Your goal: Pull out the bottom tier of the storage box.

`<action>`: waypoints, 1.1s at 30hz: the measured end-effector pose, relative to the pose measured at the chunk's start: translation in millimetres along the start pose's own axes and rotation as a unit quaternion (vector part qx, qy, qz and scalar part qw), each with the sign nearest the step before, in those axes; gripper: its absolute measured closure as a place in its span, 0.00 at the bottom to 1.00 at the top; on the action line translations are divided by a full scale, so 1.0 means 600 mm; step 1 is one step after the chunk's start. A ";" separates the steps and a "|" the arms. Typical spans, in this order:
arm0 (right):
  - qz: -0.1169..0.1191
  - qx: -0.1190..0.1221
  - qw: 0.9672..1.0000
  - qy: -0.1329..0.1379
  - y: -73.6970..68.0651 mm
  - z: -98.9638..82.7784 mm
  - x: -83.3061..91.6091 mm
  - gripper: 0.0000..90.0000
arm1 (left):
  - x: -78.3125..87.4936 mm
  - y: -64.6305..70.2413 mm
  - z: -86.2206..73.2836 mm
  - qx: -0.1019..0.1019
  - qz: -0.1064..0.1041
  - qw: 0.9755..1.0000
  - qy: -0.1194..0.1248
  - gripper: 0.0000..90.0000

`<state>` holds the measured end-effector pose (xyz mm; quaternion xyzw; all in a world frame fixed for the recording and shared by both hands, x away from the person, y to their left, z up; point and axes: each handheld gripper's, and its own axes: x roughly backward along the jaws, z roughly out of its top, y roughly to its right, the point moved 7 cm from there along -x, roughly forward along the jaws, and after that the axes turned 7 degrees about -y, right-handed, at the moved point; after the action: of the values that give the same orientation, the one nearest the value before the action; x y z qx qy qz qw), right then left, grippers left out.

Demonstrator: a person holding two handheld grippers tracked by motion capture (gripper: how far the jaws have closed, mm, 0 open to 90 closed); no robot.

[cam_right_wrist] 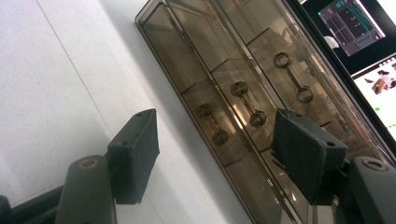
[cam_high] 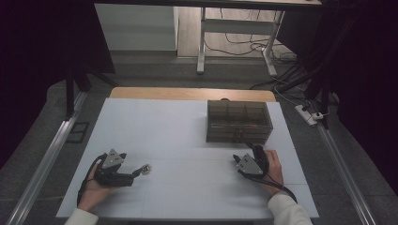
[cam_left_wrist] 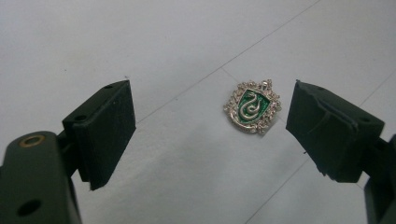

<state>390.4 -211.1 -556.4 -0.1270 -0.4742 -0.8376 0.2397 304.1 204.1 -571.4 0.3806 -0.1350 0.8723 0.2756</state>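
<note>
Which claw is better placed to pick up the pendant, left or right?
Left. The left claw stands open with the green crest pendant lying on the white table just ahead between its jaws. The right claw faces the smoky drawer box instead.

Right gripper [cam_right_wrist: 215, 154]: two black fingers [cam_right_wrist: 135, 154] are held wide apart, nothing gripped between them. Box [cam_right_wrist: 224, 70]: smoky transparent plastic with drawers, set on the white table [cam_right_wrist: 56, 93], seen on a slant just beyond the fingers. Three dumbbell-shaped handles [cam_right_wrist: 247, 103] are fitted to its drawer fronts. Screen [cam_right_wrist: 369, 42]: lit, at upper right.
</note>
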 end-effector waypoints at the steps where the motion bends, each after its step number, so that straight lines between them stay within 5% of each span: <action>1: 0.000 0.003 1.000 0.001 0.000 0.000 -0.004 0.36 | 0.000 0.001 0.000 -0.001 0.000 1.000 0.000 0.17; 33: -0.012 0.028 1.000 0.002 -0.001 -0.004 -0.019 0.43 | 0.002 -0.003 -0.001 0.002 0.003 1.000 0.001 0.16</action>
<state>399.6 -209.9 -563.1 -0.1128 -0.4988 -0.8270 0.2336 304.5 206.5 -570.7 0.3796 -0.1341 0.8738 0.2727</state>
